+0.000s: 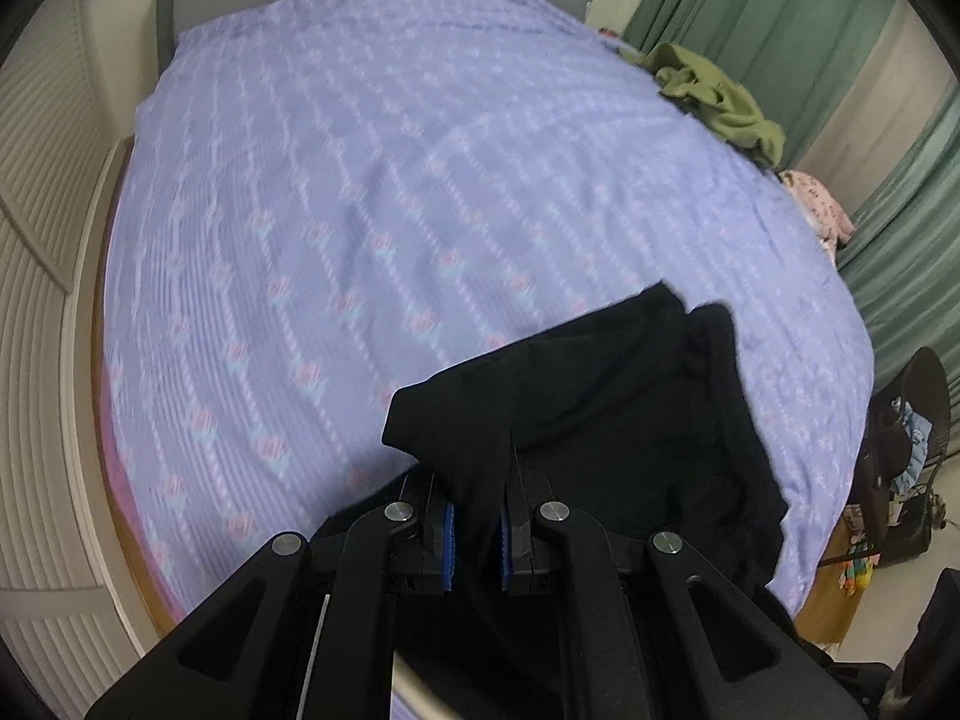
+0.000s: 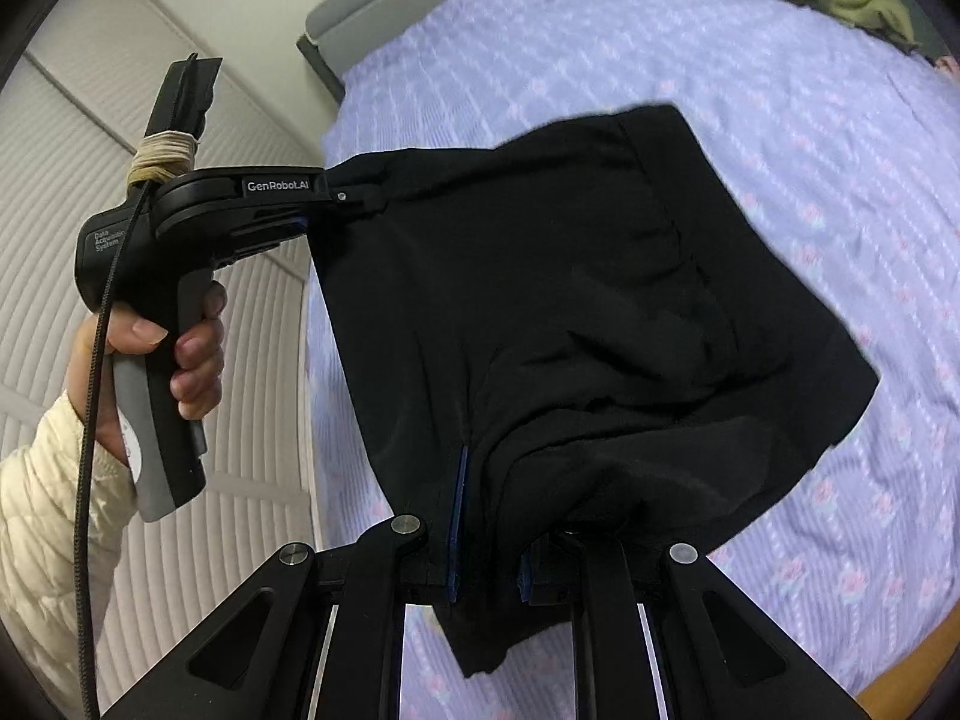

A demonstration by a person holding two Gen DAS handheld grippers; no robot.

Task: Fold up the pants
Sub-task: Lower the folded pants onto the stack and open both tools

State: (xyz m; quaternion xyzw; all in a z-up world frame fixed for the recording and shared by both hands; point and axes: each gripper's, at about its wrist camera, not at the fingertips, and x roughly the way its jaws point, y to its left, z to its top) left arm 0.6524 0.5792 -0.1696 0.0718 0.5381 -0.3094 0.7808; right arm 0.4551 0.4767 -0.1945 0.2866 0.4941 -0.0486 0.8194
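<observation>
While the bed (image 1: 372, 192) lies wide below, the black pants (image 2: 570, 312) hang lifted over its 5 o'clock corner, far end touching the cover. Both the left gripper (image 1: 477, 531) and right gripper (image 2: 487, 546) pinch thick cloth. A slipping layer, I judge, would spoil the fold; uneven lowering would skew it.
</observation>
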